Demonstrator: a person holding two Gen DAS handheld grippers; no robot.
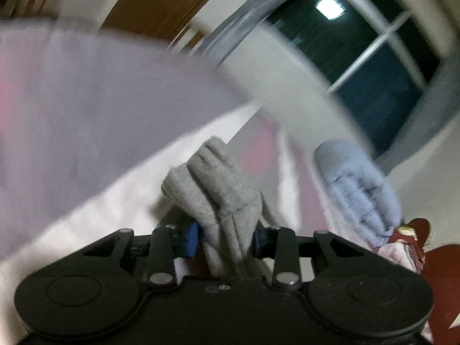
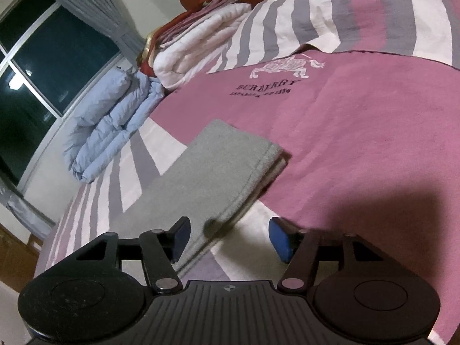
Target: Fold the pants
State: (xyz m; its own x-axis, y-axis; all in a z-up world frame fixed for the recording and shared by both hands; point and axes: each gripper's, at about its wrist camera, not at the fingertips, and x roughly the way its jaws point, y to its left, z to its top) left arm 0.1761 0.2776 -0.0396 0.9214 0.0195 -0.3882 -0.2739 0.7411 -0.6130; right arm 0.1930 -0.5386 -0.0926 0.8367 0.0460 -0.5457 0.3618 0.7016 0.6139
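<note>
Left tool [image 1: 225,238] pinching grey pants [image 1: 221,189], right tool [image 2: 230,240] agape

Left tool [image 1: 225,237] pinched nearly closed — right tool [image 2: 230,240] spread wide, angled downward.

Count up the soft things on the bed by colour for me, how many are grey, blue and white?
Grey: 1, the folded grey fleece pants
Blue: 1, the folded light blue puffy quilt
White: 1, the folded white padded quilt
Total: 3, all lying on the pink and grey striped bedspread.
</note>
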